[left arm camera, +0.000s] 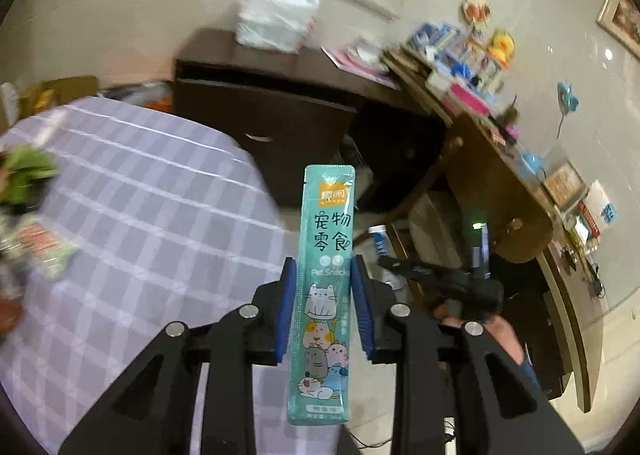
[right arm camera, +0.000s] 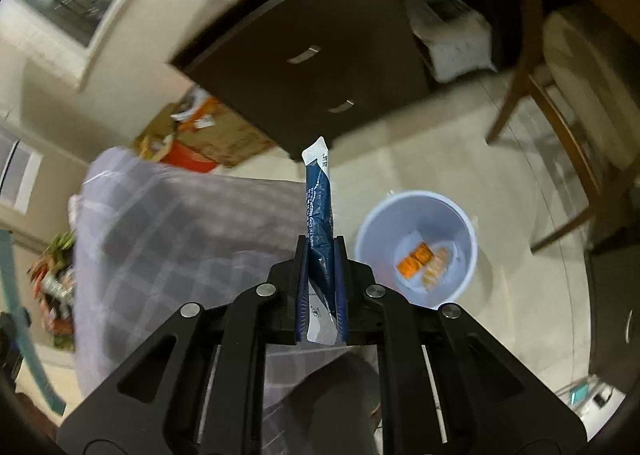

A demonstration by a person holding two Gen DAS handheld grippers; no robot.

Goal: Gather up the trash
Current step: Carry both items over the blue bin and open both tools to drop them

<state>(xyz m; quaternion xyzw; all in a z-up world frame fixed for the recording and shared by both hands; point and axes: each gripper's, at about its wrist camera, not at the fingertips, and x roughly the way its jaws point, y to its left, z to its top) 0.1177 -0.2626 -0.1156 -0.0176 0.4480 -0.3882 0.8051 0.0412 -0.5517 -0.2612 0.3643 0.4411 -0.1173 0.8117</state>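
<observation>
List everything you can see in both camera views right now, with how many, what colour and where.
pet snack sachet: one, teal, upright between the left gripper's pads
stick sachet: one, dark blue and white, clamped in the right gripper
bin: one, pale blue, on the floor right of the tablecloth, orange wrappers inside
tablecloth: one, lilac check, over the table on the left
wrapper pile: one heap, green and red, blurred, on the cloth's left edge
cabinet: one, dark brown, by the wall
wooden table: one, brown, cluttered, at right
left gripper: black, blue pads
right gripper: black, blue pads
</observation>
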